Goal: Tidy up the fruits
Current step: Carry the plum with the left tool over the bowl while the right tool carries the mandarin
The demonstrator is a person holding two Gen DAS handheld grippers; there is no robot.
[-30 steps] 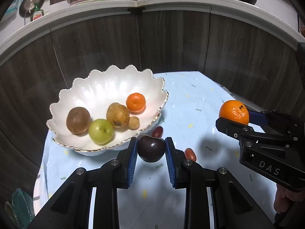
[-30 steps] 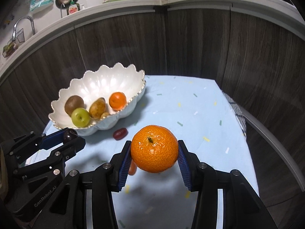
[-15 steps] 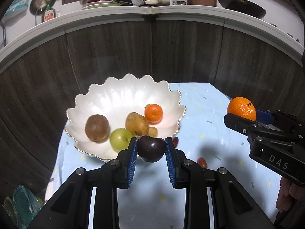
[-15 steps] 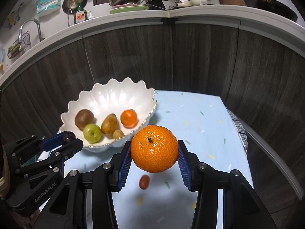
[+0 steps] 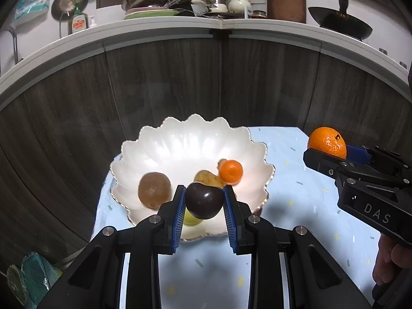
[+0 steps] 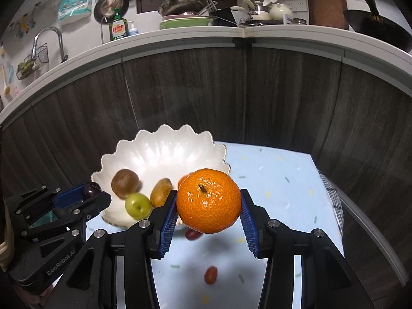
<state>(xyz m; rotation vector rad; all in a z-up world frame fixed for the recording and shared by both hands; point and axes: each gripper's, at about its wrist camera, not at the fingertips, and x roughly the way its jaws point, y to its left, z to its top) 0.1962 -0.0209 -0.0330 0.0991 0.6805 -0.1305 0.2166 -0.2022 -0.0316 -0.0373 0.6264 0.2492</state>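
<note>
My left gripper [image 5: 204, 200] is shut on a dark purple plum [image 5: 204, 200] and holds it above the near rim of the white scalloped bowl [image 5: 195, 141]. The bowl holds a kiwi [image 5: 154, 190], a small mandarin [image 5: 230, 171], a potato-like brown fruit [image 5: 207, 177] and a green apple [image 6: 137, 205]. My right gripper [image 6: 208, 204] is shut on a large orange [image 6: 208, 203], held in the air right of the bowl; it also shows in the left wrist view [image 5: 327, 143].
The bowl stands on a light blue tablecloth [image 6: 278, 185]. Two small red fruits [image 6: 210, 275] [image 6: 193, 234] lie on the cloth near the bowl. Dark wood cabinet fronts [image 5: 180, 82] curve behind the table. A checked cloth [image 6: 333, 200] hangs at the right edge.
Both grippers have risen and moved forward towards the bowl, each still holding its fruit. The plum is now over the bowl's near rim.
</note>
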